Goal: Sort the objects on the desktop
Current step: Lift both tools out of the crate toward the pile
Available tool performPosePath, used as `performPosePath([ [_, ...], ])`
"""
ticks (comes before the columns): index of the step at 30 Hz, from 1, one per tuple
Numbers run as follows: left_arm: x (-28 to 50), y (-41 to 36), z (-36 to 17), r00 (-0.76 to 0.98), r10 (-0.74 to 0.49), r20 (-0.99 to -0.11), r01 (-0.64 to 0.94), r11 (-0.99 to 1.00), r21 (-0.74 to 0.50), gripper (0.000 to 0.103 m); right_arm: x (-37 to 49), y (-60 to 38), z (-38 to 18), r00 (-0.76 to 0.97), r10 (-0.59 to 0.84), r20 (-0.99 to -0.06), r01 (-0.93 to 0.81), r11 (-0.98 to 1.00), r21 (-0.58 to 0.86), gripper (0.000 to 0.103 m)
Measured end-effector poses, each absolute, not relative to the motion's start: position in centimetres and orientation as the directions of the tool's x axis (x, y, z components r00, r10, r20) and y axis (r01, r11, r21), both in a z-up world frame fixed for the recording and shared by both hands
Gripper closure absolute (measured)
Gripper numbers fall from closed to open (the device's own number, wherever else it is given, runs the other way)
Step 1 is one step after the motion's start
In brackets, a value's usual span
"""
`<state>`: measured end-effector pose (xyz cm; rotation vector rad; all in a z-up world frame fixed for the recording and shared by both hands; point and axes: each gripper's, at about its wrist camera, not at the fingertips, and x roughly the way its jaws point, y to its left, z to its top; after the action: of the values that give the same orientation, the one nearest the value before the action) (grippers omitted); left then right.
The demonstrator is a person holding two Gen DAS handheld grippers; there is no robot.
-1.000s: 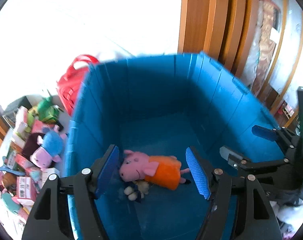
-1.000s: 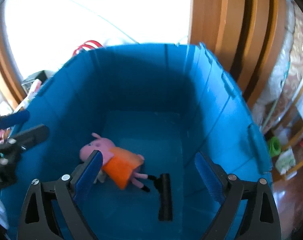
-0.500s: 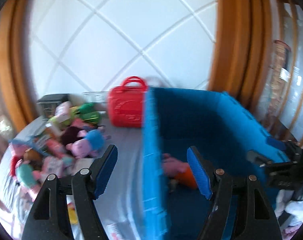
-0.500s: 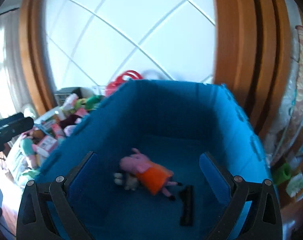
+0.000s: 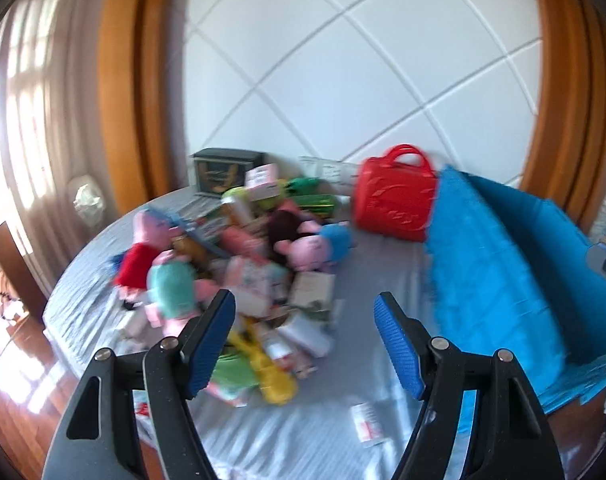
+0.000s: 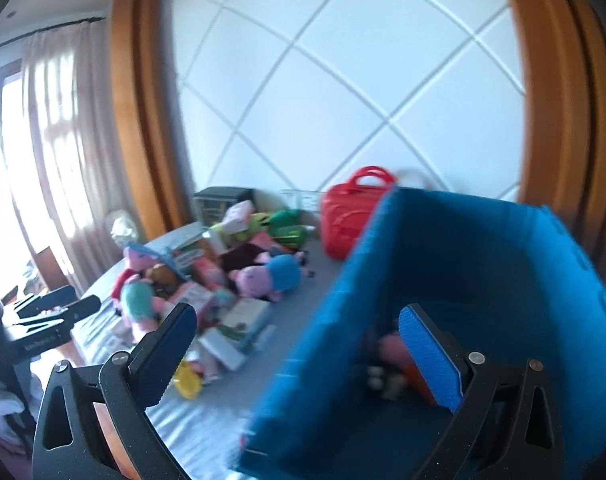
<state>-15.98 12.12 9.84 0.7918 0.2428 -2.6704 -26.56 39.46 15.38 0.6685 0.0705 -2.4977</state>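
The toy pile (image 5: 239, 264) sits mid-bench on the grey cloth (image 5: 315, 432), left of the blue bin (image 5: 499, 276). In it you can pick out a pink pig toy w/ blue body (image 5: 319, 246), a pig toy w/ red dress (image 5: 137, 256), a teal-bodied toy (image 5: 171, 288), a yellow item (image 5: 271, 376) at the near edge, plus small boxes; details are blurred. A small white packet (image 5: 367, 424) lies apart from the pile, near you. A red handbag (image 5: 395, 200) stands upright at the back, just beside the bin's far corner. A dark box (image 5: 225, 170) stands behind the pile against the white panelled wall (image 5: 343, 60).

In the right wrist view, the bin holds a pink toy w/ orange body (image 6: 399, 354), partly hidden by a pad.

Your left gripper (image 5: 305, 344) is above the bench between pile and bin; jaws released, nothing between them. Your right gripper (image 6: 299, 356) straddles the bin's near wall; its jaws have just been opening and stand wide, gripping nothing.
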Motion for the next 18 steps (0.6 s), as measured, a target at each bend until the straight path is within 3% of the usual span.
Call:
performPosePath([
  [7,-11.4,2.8,7.9,-0.735,-0.351,-0.580,0.439,-0.899,-0.012,0.031,-23.5,29.4,14.8,-0.704,-0.523,-0.480,0.556,-0.827,0.085,0.000],
  [18,-7.0,-8.2,3.7,-0.663,-0.336,-0.669,0.460,-0.888,-0.010,0.031,-21.0,18.1,9.6,-0.626,-0.488,-0.608,0.550,-0.829,0.100,0.000],
])
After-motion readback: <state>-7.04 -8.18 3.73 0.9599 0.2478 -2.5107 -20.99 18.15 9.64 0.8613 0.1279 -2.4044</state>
